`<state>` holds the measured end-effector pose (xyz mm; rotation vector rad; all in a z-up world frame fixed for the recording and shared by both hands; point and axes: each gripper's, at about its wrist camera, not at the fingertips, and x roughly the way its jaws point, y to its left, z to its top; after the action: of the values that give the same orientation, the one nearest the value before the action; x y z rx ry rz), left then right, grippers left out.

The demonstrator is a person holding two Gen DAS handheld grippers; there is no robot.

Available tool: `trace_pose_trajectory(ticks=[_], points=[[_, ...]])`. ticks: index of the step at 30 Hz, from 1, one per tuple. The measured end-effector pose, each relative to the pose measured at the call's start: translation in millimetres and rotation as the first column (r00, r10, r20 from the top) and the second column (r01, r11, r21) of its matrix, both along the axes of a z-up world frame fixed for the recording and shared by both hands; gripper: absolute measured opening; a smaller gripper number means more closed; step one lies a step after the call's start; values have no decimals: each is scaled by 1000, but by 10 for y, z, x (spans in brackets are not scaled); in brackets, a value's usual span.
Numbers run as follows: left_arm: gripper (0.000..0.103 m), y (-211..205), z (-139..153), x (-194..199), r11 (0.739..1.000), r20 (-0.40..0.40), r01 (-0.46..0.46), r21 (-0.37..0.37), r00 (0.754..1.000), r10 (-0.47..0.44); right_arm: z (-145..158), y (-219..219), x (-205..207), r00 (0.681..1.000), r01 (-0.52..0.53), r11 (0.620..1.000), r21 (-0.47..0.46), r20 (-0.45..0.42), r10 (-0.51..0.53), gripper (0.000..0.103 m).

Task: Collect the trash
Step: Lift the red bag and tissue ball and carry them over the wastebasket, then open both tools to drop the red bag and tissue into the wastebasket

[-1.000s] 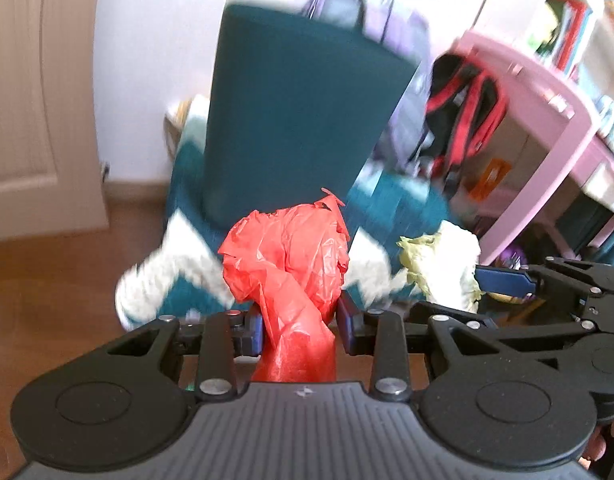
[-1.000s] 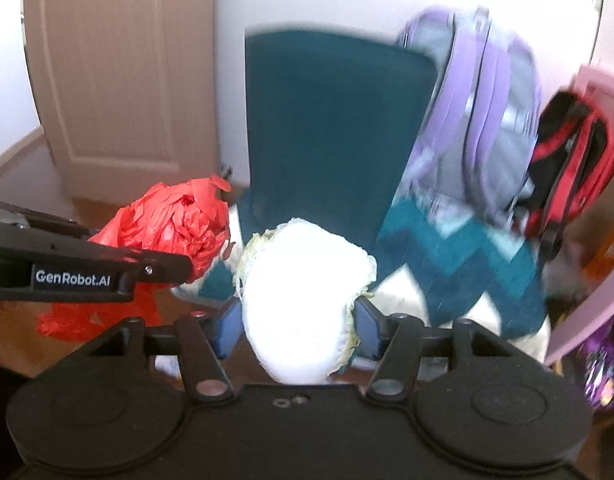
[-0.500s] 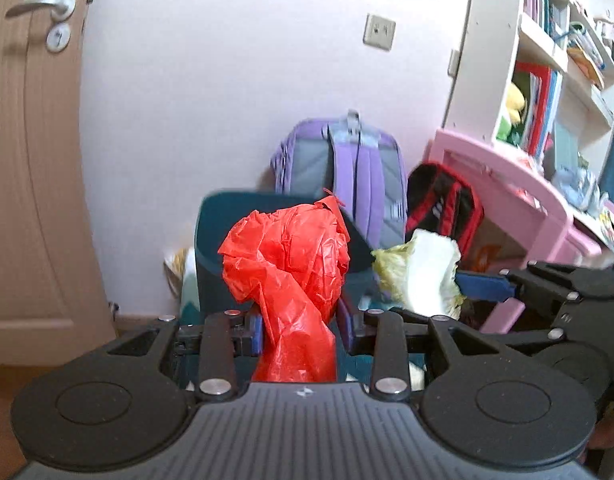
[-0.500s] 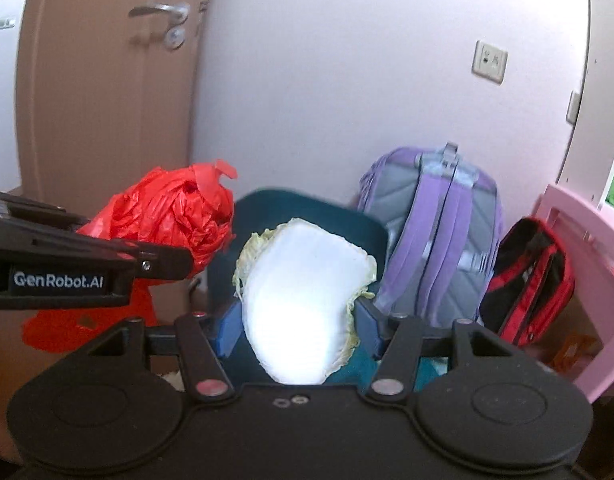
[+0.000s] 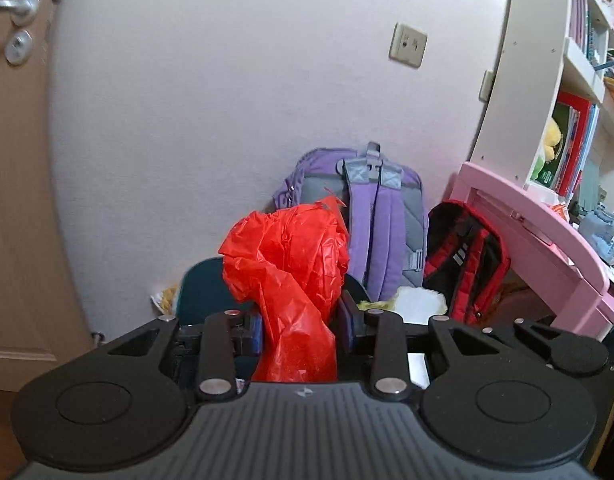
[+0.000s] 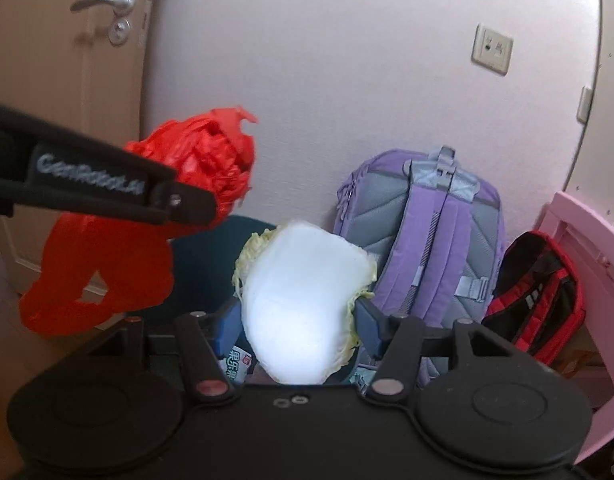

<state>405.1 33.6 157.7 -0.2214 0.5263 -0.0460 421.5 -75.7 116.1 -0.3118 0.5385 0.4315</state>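
Note:
My left gripper [image 5: 303,320] is shut on a crumpled red plastic bag [image 5: 291,264], held up in the air; it also shows in the right wrist view [image 6: 203,160] at the left. My right gripper [image 6: 299,320] is shut on a pale cabbage leaf [image 6: 303,300] with yellow-green edges; its tip shows in the left wrist view [image 5: 419,300]. A dark teal bin [image 5: 203,288] stands below and just beyond both grippers, against the wall; its rim shows in the right wrist view [image 6: 211,256].
A purple backpack [image 5: 383,220] and a red-and-black backpack [image 5: 467,256] lean against the wall behind the bin. A pink desk [image 5: 547,240] and a bookshelf [image 5: 567,80] stand at the right. A wooden door [image 6: 67,60] is at the left.
Both grippers have risen with their loads and tilted up, so the view swung from the floor and rug to the wall. The bin now sits lower in both views.

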Motion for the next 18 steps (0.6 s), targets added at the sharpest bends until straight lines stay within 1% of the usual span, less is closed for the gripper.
trace_pose_trajectory(ticks=[7,10,14,15,18], points=[[33,-32,-423,494,1000,-94,15,12,995,-14,-294,144,360,998,-21,999,-45,-55,19,58],[33,-65,-614,667,1000,-152,25,15,988,-22,-431,170,473,996,-35,997,-66,-89,29,58],[33,-98,-798,832,999,-204,36,13,978,-33,-571,203,563,992,-48,994,-93,-119,37,59],[33,-107,-829,863,999,-213,37,15,977,-33,-596,208,571,992,-51,994,-97,-121,39,59],[34,-101,-910,930,999,-236,33,16,971,-29,-621,186,631,988,-50,996,-70,-148,39,61]])
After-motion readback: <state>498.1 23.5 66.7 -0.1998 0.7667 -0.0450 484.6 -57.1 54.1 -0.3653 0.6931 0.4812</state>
